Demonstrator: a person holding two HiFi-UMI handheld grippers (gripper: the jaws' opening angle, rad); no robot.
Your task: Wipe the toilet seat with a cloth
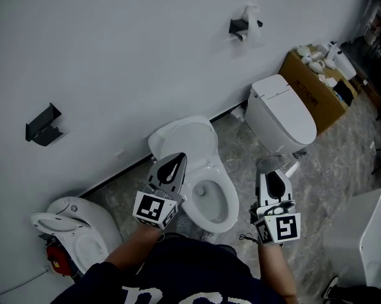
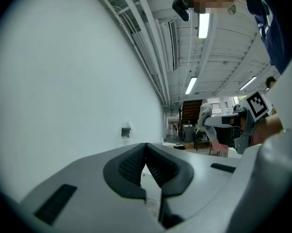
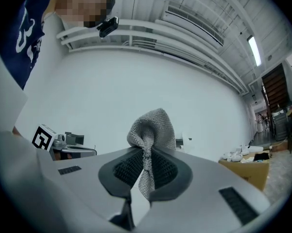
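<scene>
Standing over the white ceramic toilet (image 1: 185, 139) with its lid raised, the person held the right gripper (image 1: 274, 178) clamped on a bunched grey knitted cloth (image 3: 150, 123); a tuft stood proud of the jaw tips, presumably to present a padded face for wiping. The left gripper (image 1: 176, 164) had its jaws together on nothing and hovered by the white oval toilet seat (image 1: 231, 194), which lay down on the bowl between the two tools. Neither tool touched the seat and both pointed toward the wall rather than down, so wiping was judged not yet begun.
</scene>
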